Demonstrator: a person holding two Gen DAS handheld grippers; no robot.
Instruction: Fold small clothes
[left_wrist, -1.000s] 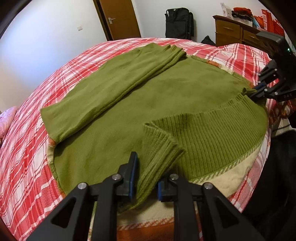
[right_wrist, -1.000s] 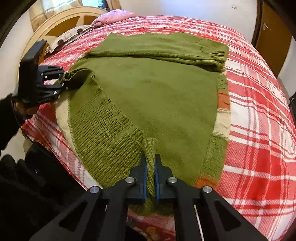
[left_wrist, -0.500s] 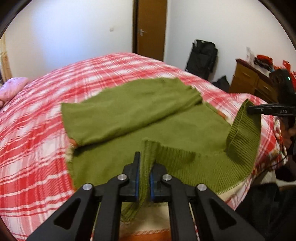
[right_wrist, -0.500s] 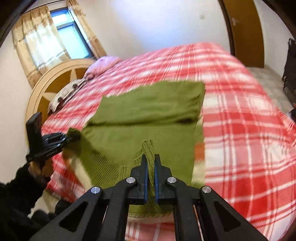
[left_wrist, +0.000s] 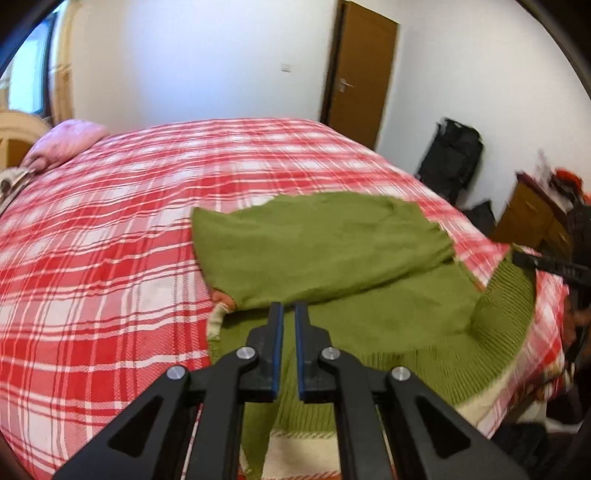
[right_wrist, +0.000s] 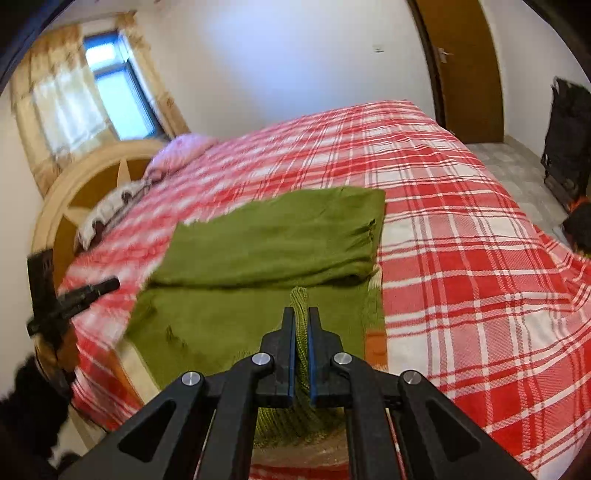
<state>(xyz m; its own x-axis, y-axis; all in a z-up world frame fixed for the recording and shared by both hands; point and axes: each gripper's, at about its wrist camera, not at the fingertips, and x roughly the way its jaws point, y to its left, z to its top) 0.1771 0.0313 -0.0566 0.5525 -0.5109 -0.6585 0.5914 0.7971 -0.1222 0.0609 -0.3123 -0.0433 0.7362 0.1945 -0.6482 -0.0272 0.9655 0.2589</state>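
Observation:
An olive green sweater (left_wrist: 332, 251) lies on the red and white plaid bed (left_wrist: 110, 258), its sleeves folded across the far part. My left gripper (left_wrist: 289, 314) is shut on the ribbed hem, and green cloth hangs down between its fingers. My right gripper (right_wrist: 302, 317) is shut on the hem's (right_wrist: 301, 299) other corner, a ribbed fold standing up between the pads. In the left wrist view the right gripper (left_wrist: 517, 258) holds its corner raised at the right edge. The left gripper (right_wrist: 110, 286) appears blurred at the left in the right wrist view, beside the sweater (right_wrist: 277, 236).
A cream and orange cloth (left_wrist: 303, 454) lies under the sweater at the near bed edge. A pink pillow (left_wrist: 70, 142) and a wooden headboard (right_wrist: 74, 195) are at the far end. A black bag (left_wrist: 454, 158), a dresser (left_wrist: 532, 218) and a door (left_wrist: 365, 74) stand beyond the bed.
The left jaws closed on the hem, having stood open around it a second ago. Both grippers rose and rolled, lifting the hem off the bed toward the folded sleeves.

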